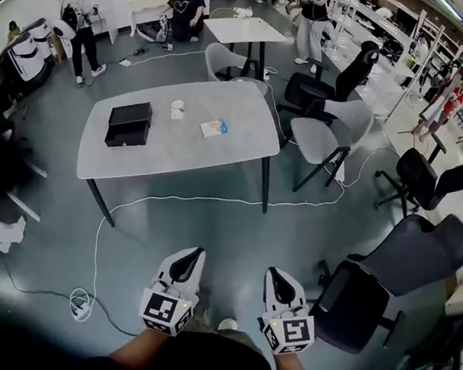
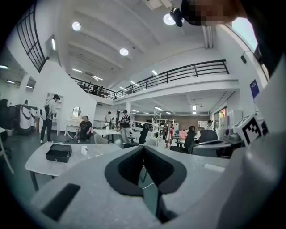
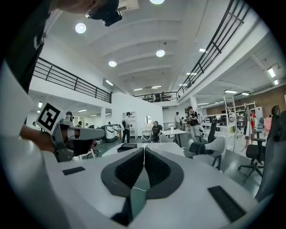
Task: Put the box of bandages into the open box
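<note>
The open black box (image 1: 128,124) lies on the left part of a grey table (image 1: 160,151) far ahead of me. A small, flat white and blue box of bandages (image 1: 214,128) rests near the table's middle right. Both grippers hang low in the head view, well short of the table. My left gripper (image 1: 195,255) is shut with nothing in it, and so is my right gripper (image 1: 275,273). The left gripper view shows its jaws (image 2: 144,147) closed together, with the black box (image 2: 59,152) far off. In the right gripper view the shut gripper (image 3: 144,149) points at the same box (image 3: 127,146).
A white cup (image 1: 177,109) stands beside the black box. Grey and black office chairs (image 1: 331,130) crowd the table's right side, and one black chair (image 1: 393,273) is close at my right. A white cable (image 1: 175,199) loops over the floor. Several people stand at the back.
</note>
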`<state>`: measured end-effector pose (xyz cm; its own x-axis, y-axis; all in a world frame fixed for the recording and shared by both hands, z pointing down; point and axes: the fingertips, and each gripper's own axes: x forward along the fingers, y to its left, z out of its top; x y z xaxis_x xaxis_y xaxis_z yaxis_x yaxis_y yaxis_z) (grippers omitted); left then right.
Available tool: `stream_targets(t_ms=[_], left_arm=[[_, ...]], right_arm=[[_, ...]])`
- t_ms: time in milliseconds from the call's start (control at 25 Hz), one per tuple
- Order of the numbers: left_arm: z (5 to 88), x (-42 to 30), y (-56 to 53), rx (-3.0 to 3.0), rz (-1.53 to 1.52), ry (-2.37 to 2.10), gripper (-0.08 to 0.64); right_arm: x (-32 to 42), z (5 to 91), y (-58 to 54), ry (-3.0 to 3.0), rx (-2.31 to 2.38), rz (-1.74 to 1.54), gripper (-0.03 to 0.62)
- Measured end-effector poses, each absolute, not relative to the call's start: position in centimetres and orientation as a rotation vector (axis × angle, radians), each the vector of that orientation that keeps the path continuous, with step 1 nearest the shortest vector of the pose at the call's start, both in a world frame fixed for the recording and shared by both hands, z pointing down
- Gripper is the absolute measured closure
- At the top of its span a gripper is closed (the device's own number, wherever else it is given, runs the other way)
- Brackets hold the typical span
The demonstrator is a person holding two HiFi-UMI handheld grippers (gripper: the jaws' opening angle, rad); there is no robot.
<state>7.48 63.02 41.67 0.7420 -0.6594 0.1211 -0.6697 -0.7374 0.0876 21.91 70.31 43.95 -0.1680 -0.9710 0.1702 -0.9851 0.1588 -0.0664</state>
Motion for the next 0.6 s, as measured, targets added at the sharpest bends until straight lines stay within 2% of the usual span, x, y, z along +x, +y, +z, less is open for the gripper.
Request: stream_targets(t_ms=[280, 600], left_arm=[[44.0, 9.2, 56.6, 2.837, 0.16, -1.024, 0.543], [47.5, 11.8, 44.0, 2.837, 0.172, -0.942, 0.543]], right_arm=[[23.6, 46.3, 64.8, -2.265, 2.001, 0.298, 0.58], [25.7, 48.1, 52.0, -2.191, 2.032, 0.365, 0.58]])
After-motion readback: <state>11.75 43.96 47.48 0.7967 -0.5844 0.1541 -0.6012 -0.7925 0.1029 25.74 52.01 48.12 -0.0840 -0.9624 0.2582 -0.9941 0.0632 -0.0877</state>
